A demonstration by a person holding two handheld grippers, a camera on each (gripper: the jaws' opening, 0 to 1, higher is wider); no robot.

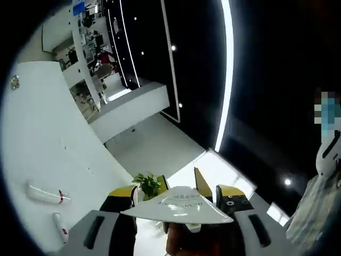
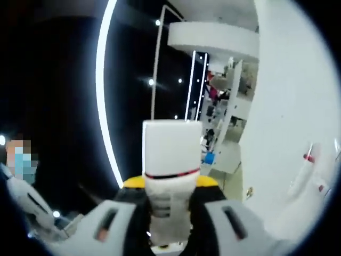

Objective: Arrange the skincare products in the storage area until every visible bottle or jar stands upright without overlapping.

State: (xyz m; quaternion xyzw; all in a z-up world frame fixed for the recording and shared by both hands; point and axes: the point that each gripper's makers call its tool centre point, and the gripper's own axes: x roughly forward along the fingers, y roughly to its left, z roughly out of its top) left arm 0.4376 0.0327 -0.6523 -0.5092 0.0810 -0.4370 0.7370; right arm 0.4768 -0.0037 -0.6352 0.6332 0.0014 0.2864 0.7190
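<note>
**Both grippers loaded, held up off the surface**

Between the left gripper's [image 1: 178,210] yellow-tipped jaws: a white flattened tube end with faint grey lettering [image 1: 181,207], clamped across its wide crimped edge. Small green potted plant [image 1: 148,185] just behind the jaws. White wall [image 1: 37,154] to the left carries two white tubes with red bands [image 1: 48,194].

Right gripper [image 2: 169,213]: jaws closed on a white squeeze tube with square white cap and thin red ring [image 2: 170,176], cap pointing away from the camera. Dark ceiling with a curved white light strip [image 2: 104,90] behind; white wall [image 2: 287,106] on the right.
</note>
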